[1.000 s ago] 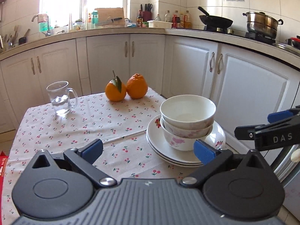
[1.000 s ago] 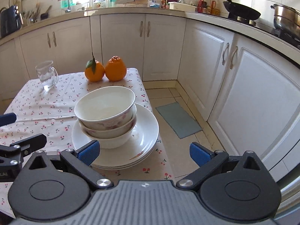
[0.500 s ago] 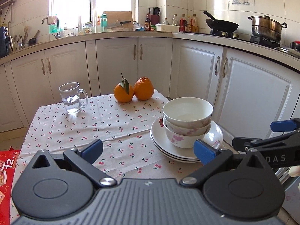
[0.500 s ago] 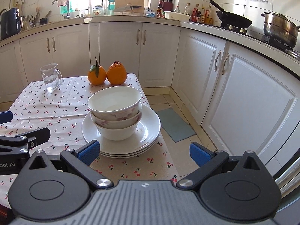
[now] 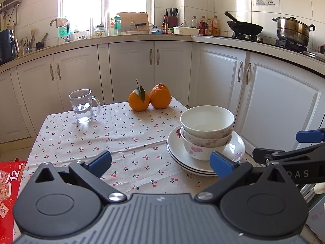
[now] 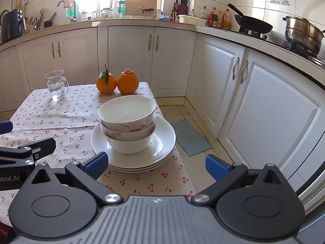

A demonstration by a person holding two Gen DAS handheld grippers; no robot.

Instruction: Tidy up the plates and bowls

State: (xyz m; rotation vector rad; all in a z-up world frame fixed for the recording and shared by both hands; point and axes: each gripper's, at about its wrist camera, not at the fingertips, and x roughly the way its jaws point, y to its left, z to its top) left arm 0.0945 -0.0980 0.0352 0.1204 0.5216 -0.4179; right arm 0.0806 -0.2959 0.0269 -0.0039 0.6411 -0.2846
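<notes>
Several white bowls with pink flowers [image 5: 206, 131] [image 6: 128, 122] are nested on a stack of white plates [image 5: 174, 152] [image 6: 164, 140] near the right edge of the cherry-print table [image 5: 121, 134] [image 6: 67, 118]. My left gripper [image 5: 160, 163] is open and empty, above the table's front, left of the stack. My right gripper [image 6: 156, 165] is open and empty, in front of the stack, back from it. Each gripper shows at the edge of the other's view.
A glass mug with water [image 5: 83, 105] [image 6: 55, 84] and two oranges [image 5: 150, 99] [image 6: 117, 81] stand at the table's far side. White cabinets [image 5: 264, 93] run behind and to the right. A red box [image 5: 9, 185] lies left of the table. A mat [image 6: 190, 137] lies on the floor.
Both grippers have pulled back and up from the stack of bowls and plates, which looks smaller and farther now. Both stay open. Nothing on the table has moved.
</notes>
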